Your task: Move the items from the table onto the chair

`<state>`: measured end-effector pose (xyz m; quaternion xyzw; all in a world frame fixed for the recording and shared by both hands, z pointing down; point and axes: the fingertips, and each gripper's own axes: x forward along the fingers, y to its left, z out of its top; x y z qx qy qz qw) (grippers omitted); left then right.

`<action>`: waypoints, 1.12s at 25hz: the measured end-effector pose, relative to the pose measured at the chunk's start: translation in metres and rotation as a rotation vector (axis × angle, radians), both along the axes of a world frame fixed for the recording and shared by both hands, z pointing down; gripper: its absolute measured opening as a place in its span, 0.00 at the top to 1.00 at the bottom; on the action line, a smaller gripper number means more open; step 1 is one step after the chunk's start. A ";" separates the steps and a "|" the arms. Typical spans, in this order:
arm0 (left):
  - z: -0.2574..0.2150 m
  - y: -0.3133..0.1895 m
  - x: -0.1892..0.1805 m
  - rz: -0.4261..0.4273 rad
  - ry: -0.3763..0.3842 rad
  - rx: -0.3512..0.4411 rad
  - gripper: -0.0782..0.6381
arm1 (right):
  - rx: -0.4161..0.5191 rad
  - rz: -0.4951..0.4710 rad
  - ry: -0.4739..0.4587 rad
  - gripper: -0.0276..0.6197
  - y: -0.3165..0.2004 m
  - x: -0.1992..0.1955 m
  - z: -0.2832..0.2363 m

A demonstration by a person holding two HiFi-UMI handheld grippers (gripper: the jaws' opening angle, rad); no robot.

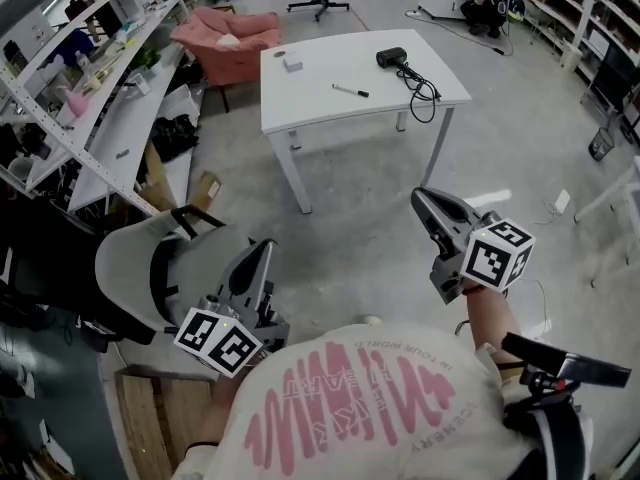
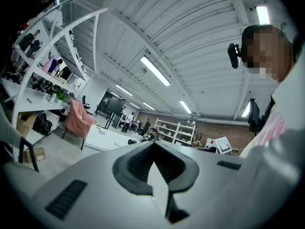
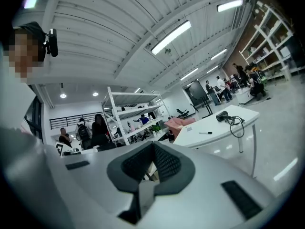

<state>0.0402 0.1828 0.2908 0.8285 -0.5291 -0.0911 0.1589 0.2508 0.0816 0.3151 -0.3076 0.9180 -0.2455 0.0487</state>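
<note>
Printed shirt (image 1: 370,408) at 6 o'clock. Left gripper (image 1: 265,247) and right gripper (image 1: 421,197) both clenched, empty. Table (image 1: 330,63) at 12 o'clock bears hair dryer (image 1: 392,57), marker (image 1: 350,90)

place: workshop hall | cues: metal shelving (image 1: 88,86), concrete floor (image 1: 370,233) (ceiling strip lights (image 2: 155,70))

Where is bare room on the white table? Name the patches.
Free: near-left corner of white rectangular table, bordered by small white box and black marker pen. Crowded: right end, black hair dryer with looped cord.
</note>
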 end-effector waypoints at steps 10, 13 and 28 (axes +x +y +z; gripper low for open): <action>-0.001 -0.037 -0.005 -0.088 0.025 0.024 0.88 | 0.038 -0.023 -0.028 0.94 -0.036 0.016 -0.006; -0.001 -0.048 0.003 -0.089 0.018 0.016 0.88 | 0.018 -0.016 -0.044 0.94 -0.047 0.026 -0.001; -0.007 -0.117 0.011 -0.002 -0.074 0.033 0.88 | -0.026 0.050 -0.097 0.94 -0.087 0.044 0.020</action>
